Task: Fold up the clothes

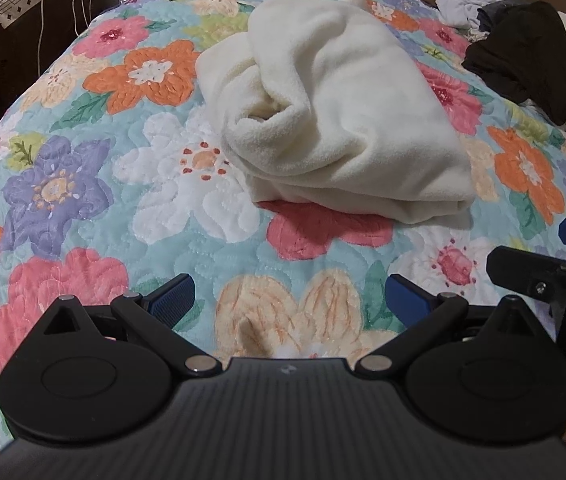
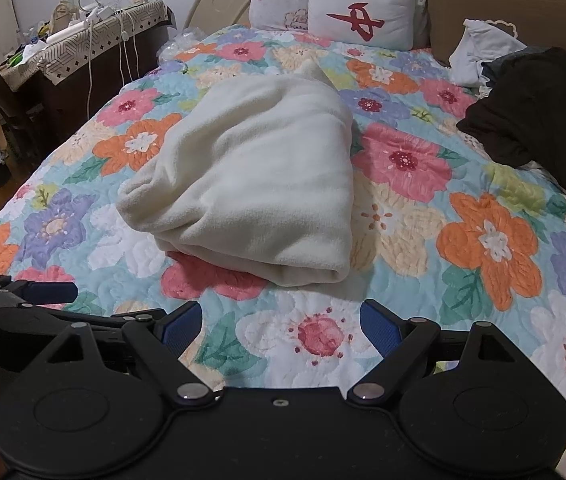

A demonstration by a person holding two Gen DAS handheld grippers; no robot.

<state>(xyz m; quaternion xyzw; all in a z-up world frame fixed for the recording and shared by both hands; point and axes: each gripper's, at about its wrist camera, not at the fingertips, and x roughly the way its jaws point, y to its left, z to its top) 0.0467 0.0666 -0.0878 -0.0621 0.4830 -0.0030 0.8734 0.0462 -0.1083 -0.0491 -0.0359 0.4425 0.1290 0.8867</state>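
Jaws of the left gripper stand wide apart over bare quilt, nothing between them; the right gripper gapes likewise. Just beyond both, mid-bed, lies the folded cream fleece blanket on the floral quilt. Far right, a dark brown garment tops a clothes heap.

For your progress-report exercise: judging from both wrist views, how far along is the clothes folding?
Done: the cream fleece garment lies in a loose fold on the floral quilt. In hand: nothing; the left gripper and right gripper hang open over the quilt. Left: the dark brown garment and white clothes sit heaped, unfolded.
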